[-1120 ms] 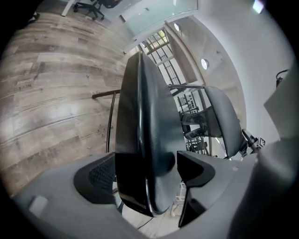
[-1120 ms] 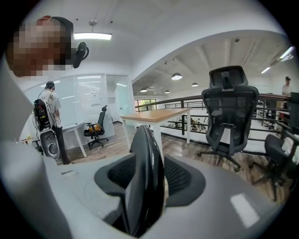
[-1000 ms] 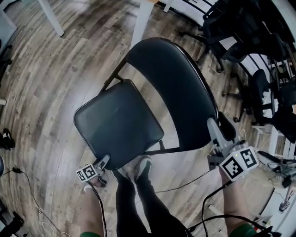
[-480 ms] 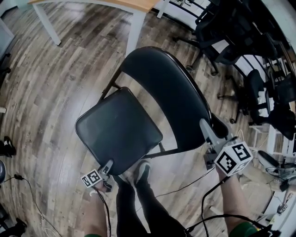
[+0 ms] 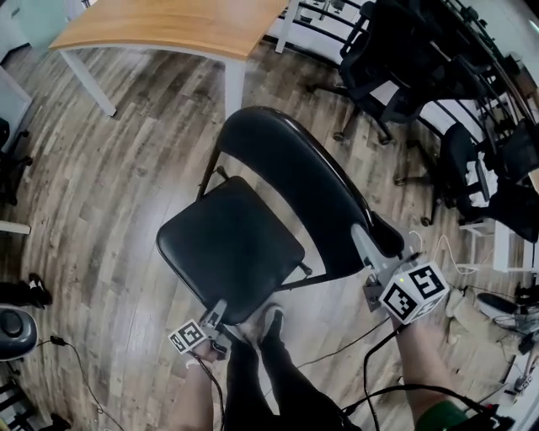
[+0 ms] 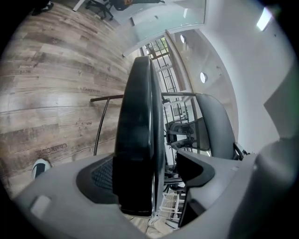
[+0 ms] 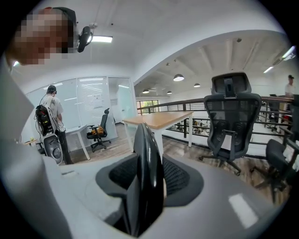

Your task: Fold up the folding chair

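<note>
**Seat corner has to swing up toward the backrest**

The black folding chair on thin metal tubing stands opened out on the grey-brown wood-plank floor. It sits between the person's grey shoe and the light wooden-topped table.

The left gripper is spread and straddles the near front corner of the square padded black seat. The seat lies on the lower jaw's pad, and a gap shows between it and the other jaw. The right gripper has just been closing its jaws. They pinch the near end of the long curved black backrest, with no gap showing on either side.

Both grippers work from the chair's near side. The backrest lies to the right of the seat and above it, its long axis running from the right gripper away toward the table.

Folding probably means carrying the left-held corner up and across to the right, against the backrest, while the right gripper steadies it. With only one jaw bearing it, the seat could slide off as it tilts.
</note>
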The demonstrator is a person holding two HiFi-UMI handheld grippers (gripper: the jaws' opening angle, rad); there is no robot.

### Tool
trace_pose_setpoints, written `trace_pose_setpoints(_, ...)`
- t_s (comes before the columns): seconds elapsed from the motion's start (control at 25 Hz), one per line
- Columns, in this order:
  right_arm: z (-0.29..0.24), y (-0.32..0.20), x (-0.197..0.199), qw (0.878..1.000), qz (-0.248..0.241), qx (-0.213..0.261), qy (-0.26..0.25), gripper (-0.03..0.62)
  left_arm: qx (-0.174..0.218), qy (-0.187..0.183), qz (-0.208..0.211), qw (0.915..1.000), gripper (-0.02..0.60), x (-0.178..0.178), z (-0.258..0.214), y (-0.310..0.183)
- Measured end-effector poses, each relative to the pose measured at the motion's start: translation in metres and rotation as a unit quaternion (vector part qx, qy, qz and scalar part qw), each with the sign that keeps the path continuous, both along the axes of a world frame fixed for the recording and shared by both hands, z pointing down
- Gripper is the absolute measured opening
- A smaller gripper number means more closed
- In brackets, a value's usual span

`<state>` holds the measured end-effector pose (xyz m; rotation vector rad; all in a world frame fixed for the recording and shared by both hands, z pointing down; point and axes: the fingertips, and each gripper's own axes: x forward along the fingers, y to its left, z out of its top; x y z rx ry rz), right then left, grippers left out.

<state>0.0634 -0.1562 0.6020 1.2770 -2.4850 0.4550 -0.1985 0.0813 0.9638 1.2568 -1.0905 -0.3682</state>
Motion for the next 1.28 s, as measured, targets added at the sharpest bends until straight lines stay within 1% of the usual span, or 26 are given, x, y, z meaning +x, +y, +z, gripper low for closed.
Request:
trace_pose_setpoints(0.12,-0.015,-0.002,0.005,1.000,0.001,0.000,-0.006,0.166,-0.001,0.000,0.009,1.0000,0.390,0.016,-0.029,-0.014)
trace_pose_setpoints(0.24,-0.024,-0.004,0.008,1.000,0.000,0.002,-0.011,0.164,-0.019,-0.016,0.015,0.9996,0.391,0.025,-0.045,-0.026)
trace_pose_setpoints(0.36,-0.031,-0.001,0.004,1.000,-0.009,0.004,-0.017,0.163,-0.032,-0.026,0.009,0.9991,0.391,0.029,-0.058,-0.033)
trace_pose_setpoints(0.52,-0.044,0.003,0.002,0.999,-0.024,0.005,-0.024,0.158,-0.031,-0.035,0.009,0.9989,0.391,0.041,-0.080,-0.045)
trace_pose_setpoints(0.68,-0.055,0.002,0.004,0.999,-0.024,0.009,-0.027,0.156,-0.032,-0.042,0.018,0.9984,0.391,0.058,-0.102,-0.062)
trace_pose_setpoints(0.96,-0.071,0.002,0.005,0.999,-0.023,0.006,-0.030,0.156,-0.063,-0.059,0.016,0.9962,0.391,0.081,-0.133,-0.083)
trace_pose_setpoints(1.12,-0.078,-0.003,0.010,0.999,-0.015,0.001,-0.031,0.156,-0.095,-0.072,0.007,0.9928,0.393,0.093,-0.144,-0.095)
trace_pose_setpoints(1.28,-0.088,-0.005,0.013,0.999,-0.014,0.008,-0.028,0.158,-0.087,-0.070,0.009,0.9937,0.391,0.109,-0.163,-0.114)
